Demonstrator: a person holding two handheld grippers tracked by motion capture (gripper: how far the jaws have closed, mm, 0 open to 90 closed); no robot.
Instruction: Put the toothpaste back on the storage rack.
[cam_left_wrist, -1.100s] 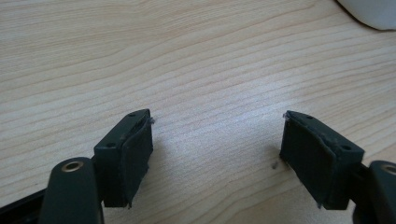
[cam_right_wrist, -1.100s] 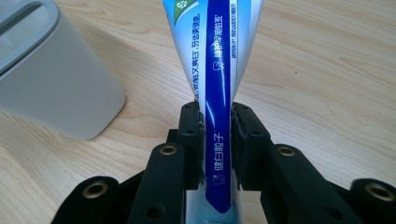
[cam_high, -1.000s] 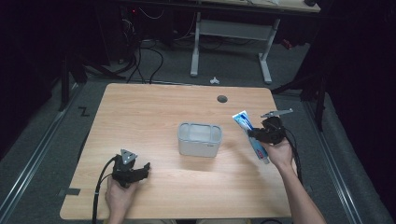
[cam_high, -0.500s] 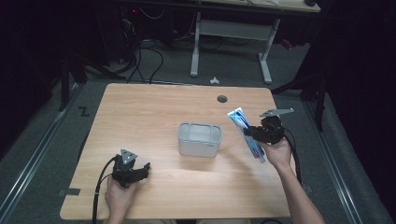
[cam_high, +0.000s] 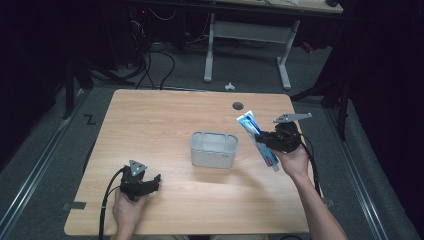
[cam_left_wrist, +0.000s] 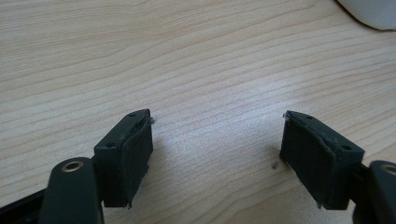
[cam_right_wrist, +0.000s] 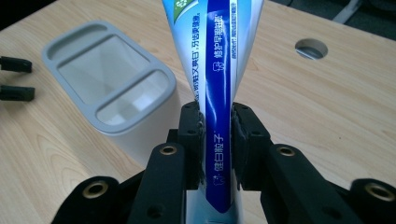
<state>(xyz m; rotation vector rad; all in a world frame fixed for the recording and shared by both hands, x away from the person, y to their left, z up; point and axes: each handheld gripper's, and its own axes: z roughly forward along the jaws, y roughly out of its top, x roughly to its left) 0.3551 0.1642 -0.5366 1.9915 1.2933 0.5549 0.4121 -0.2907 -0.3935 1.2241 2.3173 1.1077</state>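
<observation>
Right hand-held gripper (cam_right_wrist: 217, 149) clamped on blue-and-white soft plastic toothpaste tube (cam_right_wrist: 215, 70), raised off wooden tabletop (cam_high: 165, 120) beside grey plastic holder (cam_high: 213, 149). Probably light, squashy, slippery; best pinched mid-body. Left hand-held gripper (cam_left_wrist: 217, 154) open, empty.

The tube (cam_right_wrist: 217, 84) is printed in deep blue and white, with a green patch near its wide end and white lettering along the blue band. The holder (cam_high: 214, 149) is pale grey throughout, rim and walls alike. The table (cam_high: 165, 120) is finished in light wood with a fine wavy grain. Both the left gripper (cam_high: 156, 180) and the right gripper (cam_right_wrist: 217, 144) are coloured black; a grey plate (cam_high: 292, 118) is carried on the right one.
</observation>
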